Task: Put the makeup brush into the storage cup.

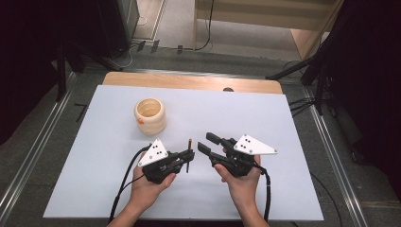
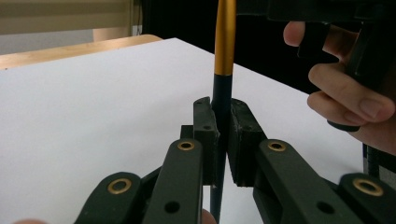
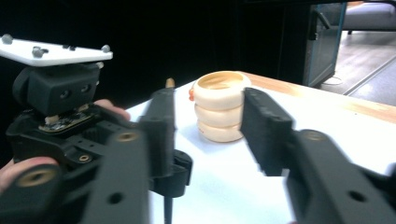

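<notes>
At the lower middle of the high view, two hand-held grippers face each other over a white table point(image 1: 283, 123), with a thin stick clamped in the left one.

The left gripper point(image 1: 185, 158) has its jaws closed narrowly on the stick point(image 1: 188, 153), a dark rod with a gold upper part that stands nearly upright between the pads in the left gripper view point(image 2: 224, 42). The right gripper point(image 1: 208, 143) sits just to the right of it in the high view, its jaws parted with nothing between them and clear of the stick. In the right gripper view the stick's tip point(image 3: 170, 83) peeks above the left-hand jaw. A cream ribbed cup point(image 1: 150, 115) stands well apart, toward the upper left of the table.
</notes>
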A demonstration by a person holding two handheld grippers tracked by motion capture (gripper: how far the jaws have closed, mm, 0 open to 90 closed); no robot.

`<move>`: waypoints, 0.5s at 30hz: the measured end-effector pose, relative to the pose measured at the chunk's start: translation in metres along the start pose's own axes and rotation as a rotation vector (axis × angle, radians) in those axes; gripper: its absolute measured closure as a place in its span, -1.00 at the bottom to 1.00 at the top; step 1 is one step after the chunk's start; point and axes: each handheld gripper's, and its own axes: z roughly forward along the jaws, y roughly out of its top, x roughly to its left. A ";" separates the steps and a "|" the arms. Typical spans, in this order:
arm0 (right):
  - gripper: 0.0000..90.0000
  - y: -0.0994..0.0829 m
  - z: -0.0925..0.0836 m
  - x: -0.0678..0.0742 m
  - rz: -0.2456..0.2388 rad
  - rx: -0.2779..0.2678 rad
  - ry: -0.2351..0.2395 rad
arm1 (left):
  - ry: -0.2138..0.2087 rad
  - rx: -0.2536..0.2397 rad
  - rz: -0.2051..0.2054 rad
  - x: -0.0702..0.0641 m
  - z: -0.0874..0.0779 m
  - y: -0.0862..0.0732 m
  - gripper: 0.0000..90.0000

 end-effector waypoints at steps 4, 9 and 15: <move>-0.28 -0.001 -0.005 -0.004 0.007 0.000 -0.030 | 0.012 0.002 0.001 0.004 -0.003 0.001 0.86; -0.78 -0.005 -0.016 -0.018 0.042 0.020 -0.075 | 0.034 -0.005 -0.004 0.010 -0.009 0.002 0.86; -1.00 -0.011 -0.028 -0.029 0.048 0.027 -0.093 | 0.072 -0.022 -0.012 0.021 -0.016 0.005 0.87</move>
